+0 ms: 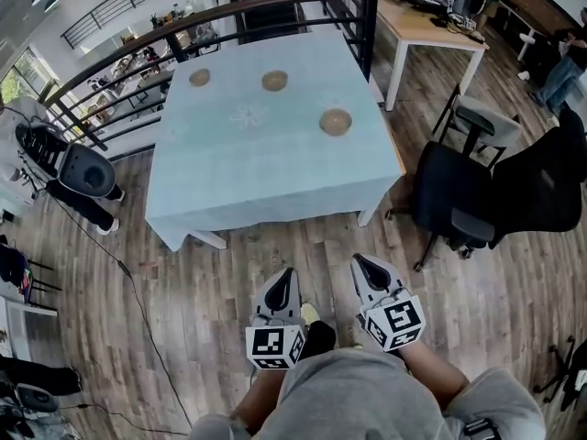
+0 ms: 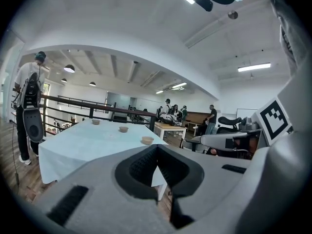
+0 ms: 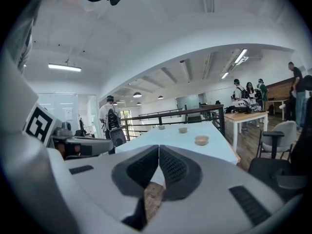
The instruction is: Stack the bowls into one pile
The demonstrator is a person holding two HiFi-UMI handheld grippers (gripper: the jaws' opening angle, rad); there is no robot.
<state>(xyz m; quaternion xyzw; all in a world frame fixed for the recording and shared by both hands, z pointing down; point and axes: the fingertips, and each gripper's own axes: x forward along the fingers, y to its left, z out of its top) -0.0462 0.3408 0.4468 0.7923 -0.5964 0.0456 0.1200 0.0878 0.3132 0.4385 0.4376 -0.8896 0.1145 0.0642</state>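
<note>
a square table (image 1: 266, 181) under a pale blue cloth fills the upper middle of the head view. it stands on a wood-plank floor (image 1: 211, 319) beside a dark railing (image 1: 275, 5). black office chairs (image 1: 454, 200) sit at the right, and a wooden desk (image 1: 431, 27) is in the upper right corner. three bowls lie apart on the cloth's far half. the left bowl (image 1: 200, 77) and middle bowl (image 1: 274, 81) are near the top edge, the right bowl (image 1: 336, 122) lower and toward the right side. the left gripper (image 1: 287, 273) and right gripper (image 1: 360, 262) hang at the bottom centre, well short of the table. each has its fingers pressed together at the tips with nothing between them.
</note>
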